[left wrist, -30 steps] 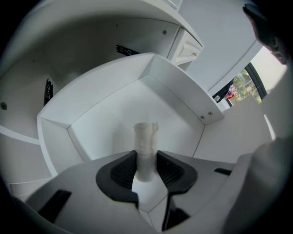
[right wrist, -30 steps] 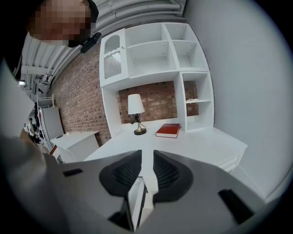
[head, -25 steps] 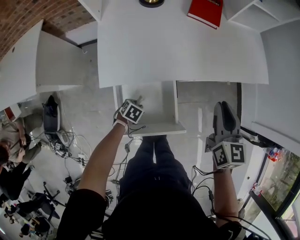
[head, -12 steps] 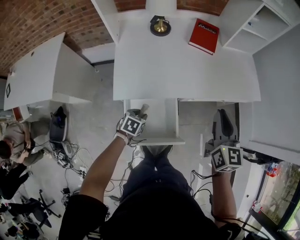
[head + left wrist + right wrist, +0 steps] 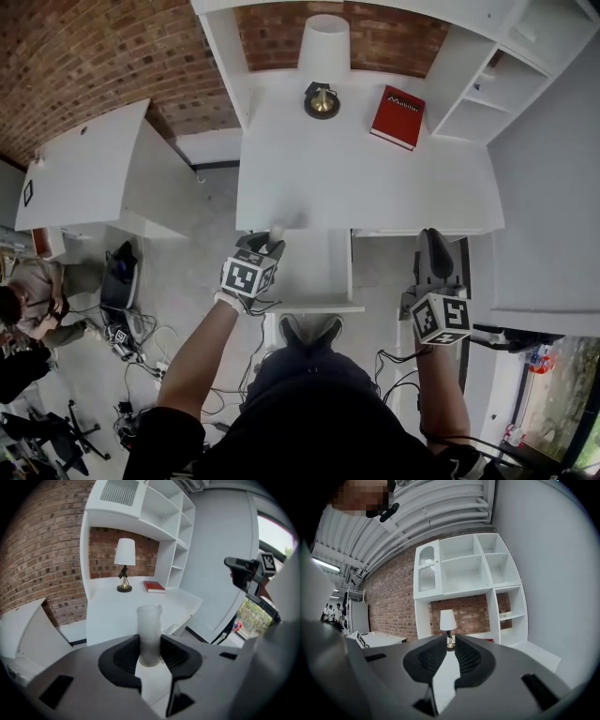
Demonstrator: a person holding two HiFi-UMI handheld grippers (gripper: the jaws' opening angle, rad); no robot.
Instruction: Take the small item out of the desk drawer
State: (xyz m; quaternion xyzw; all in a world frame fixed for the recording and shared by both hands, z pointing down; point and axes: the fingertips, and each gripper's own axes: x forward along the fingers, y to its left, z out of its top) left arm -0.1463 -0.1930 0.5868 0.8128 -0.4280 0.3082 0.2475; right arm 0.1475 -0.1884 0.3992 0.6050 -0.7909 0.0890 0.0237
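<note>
A small whitish translucent cylinder (image 5: pixel 149 629) stands upright between the pads of my left gripper (image 5: pixel 149 652), which is shut on it. From the head view, that left gripper (image 5: pixel 266 247) holds the cylinder (image 5: pixel 276 232) over the left back corner of the open white drawer (image 5: pixel 314 306), close to the front edge of the white desk (image 5: pixel 366 183). My right gripper (image 5: pixel 430 240) hangs to the right of the drawer, below the desk's edge. In the right gripper view its jaws (image 5: pixel 449 657) are closing to a narrow gap with nothing between them.
On the desk stand a lamp (image 5: pixel 322 66) and a red book (image 5: pixel 397 116). White shelves (image 5: pixel 497 84) rise at the right. A second white desk (image 5: pixel 84 169) stands at the left. Cables (image 5: pixel 131 337) and people are on the floor at the far left.
The head view has tilted up, so the lamp and shelves now show. My left gripper has kept the cylinder and brought it up by the desk's front edge. The right gripper has stayed beside the drawer.
</note>
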